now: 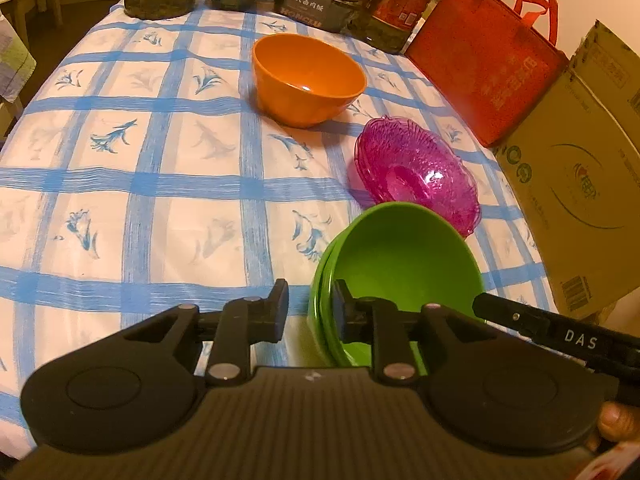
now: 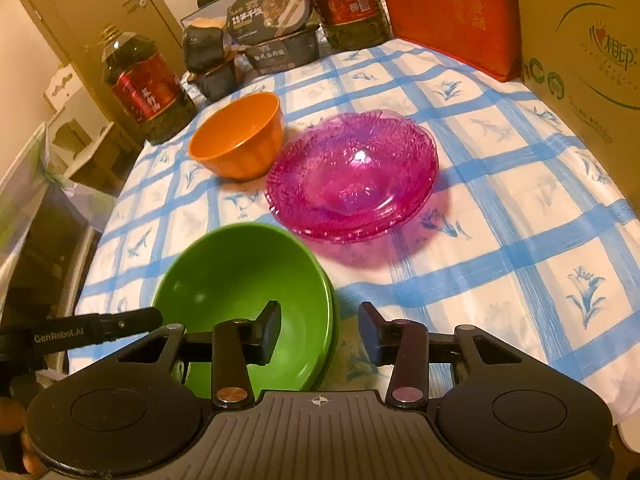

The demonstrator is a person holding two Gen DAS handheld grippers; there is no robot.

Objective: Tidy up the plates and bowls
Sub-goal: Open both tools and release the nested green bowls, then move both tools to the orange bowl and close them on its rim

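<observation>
Taking the green bowls (image 2: 244, 280) as the landmark, they sit nested, one inside another, at the near edge of the checked tablecloth (image 1: 160, 184).

On their left side the left gripper (image 1: 310, 312) straddles the rim: one finger (image 1: 280, 312) stands outside the wall, the other sits inside, and daylight shows on the outer side, so the jaws look released, not clamped.

On their right side the right gripper (image 2: 318, 330) likewise brackets the rim, its left finger inside the bowl and its right finger over the cloth; a clear gap remains on both sides, so it too grips nothing.

Beyond the green bowls and slightly right lies the stack of pink glass plates (image 2: 352, 176); farther back stands the orange bowl (image 2: 240, 136), apart from both.

Both hands seem equally near the green stack. The orange bowl lies straight ahead of the fingers, and it appears to be the remaining loose piece.
</observation>
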